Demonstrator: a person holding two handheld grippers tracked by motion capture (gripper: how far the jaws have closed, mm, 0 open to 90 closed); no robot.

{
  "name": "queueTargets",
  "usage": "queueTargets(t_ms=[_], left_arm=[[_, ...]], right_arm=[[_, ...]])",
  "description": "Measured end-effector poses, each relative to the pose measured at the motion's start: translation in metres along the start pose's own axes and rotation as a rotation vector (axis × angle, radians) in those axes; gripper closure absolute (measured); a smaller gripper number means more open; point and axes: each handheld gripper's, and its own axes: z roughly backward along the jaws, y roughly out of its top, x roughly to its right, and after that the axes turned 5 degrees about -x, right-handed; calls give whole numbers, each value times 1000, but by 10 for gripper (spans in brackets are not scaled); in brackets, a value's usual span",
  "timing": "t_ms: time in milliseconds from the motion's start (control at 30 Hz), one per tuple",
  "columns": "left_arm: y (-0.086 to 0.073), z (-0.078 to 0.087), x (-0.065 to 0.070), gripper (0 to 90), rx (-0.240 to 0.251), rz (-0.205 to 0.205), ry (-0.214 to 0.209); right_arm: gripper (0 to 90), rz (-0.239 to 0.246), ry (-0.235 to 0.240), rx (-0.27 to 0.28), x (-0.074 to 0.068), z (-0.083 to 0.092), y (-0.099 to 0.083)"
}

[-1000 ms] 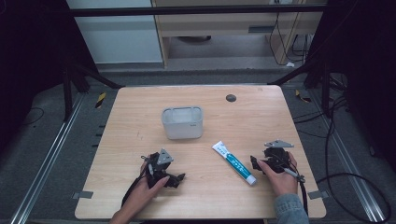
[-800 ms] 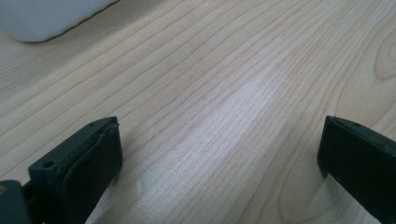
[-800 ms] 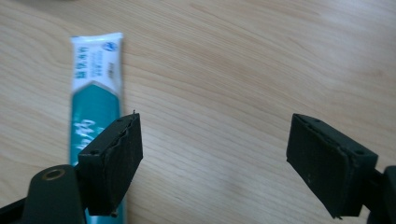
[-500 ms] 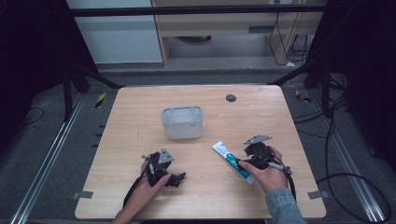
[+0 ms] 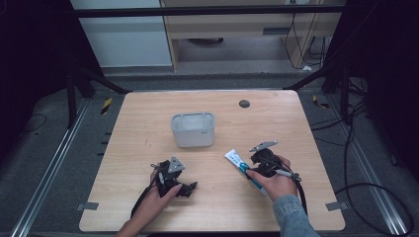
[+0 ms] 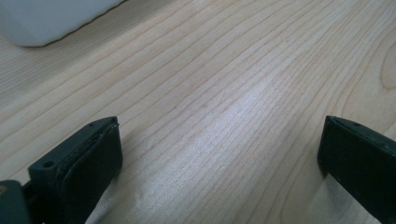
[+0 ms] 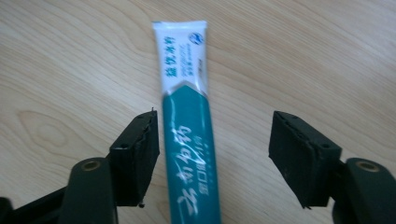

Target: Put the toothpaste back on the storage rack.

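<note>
The right gripper [image 5: 253, 165] hangs over the toothpaste tube [image 5: 243, 169] at the 4 o'clock side of the table [image 5: 148, 123]. In the right gripper view its jaws have just been closing, w/ the tube [image 7: 189, 154] between them, but not yet pressed: one pad is touching or almost touching the tube's edge, the other stands well apart. So the grip is half-wide, nothing held yet.

To do this step well, I think: shift the gripper a bit toward the far pad so the tube sits in the middle, then close slowly. Take the tube on the teal body, not near the flat white end, bc that end is thin and may slip. Keep the pads low, near the wood, so both catch the sides.

The tube is long and flat, teal on the lower part w/ white characters, white on the crimped end w/ small blue print. It lies flat on the wood, pointing to about 12 o'clock in the right gripper view.

The left gripper [image 5: 179, 186] rests at about 7 o'clock on the table, jaws wide, only bare wood between them. A white container [image 5: 193, 129] stands near the centre.
</note>
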Motion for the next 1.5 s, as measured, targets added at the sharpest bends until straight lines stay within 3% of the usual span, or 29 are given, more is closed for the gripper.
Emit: queueTargets(t_ms=[133, 367, 567, 867, 1167, 1333, 1500], left_arm=[[0, 0, 0, 0, 0, 0, -1], [0, 0, 0, 0, 0, -1, -3], [0, 0, 0, 0, 0, -1, -3], [0, 0, 0, 0, 0, -1, -3], [0, 0, 0, 0, 0, -1, -3], [0, 0, 0, 0, 0, -2, -4], [0, 0, 0, 0, 0, -2, -4]], right_arm=[[424, 56, 14, -4, -6, -2, 12], [429, 84, 22, -58, -11, -23, 25], [453, 52, 52, -92, -7, -41, 25], [490, 27, 87, -123, -4, -47, 28], [517, 41, 86, -206, -5, -54, 39], [526, 62, 73, -219, -6, -60, 40], [549, 43, 80, -231, -5, -60, 43]])
